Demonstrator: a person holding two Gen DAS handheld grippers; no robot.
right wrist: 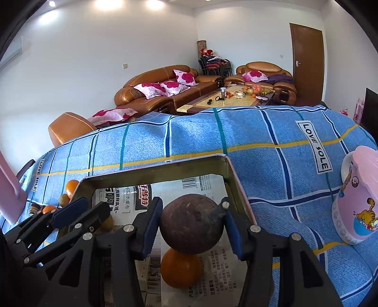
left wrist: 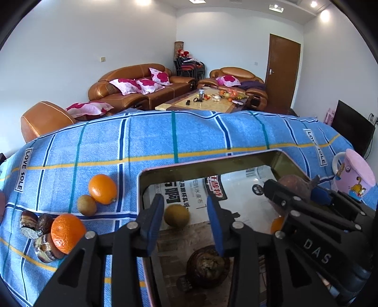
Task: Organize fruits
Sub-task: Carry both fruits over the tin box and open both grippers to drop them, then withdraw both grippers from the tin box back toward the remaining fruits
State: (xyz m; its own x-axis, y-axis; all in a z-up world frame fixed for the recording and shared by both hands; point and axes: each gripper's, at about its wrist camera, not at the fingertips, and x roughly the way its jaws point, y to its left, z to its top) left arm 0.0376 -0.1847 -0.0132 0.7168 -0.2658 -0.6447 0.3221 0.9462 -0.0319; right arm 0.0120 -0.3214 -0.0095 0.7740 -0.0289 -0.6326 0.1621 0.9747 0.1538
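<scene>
While the right gripper clamps a brown round fruit over the tin tray, an orange lies directly beneath at 6 o'clock; the left gripper stands apart, empty.

Room was brightly and evenly lit, recessed ceiling lights bloomed into white glare, soft shadows fell beside the oranges on the blue cloth, strong fisheye bending and dark vignette at corners, slight overall softness.
</scene>
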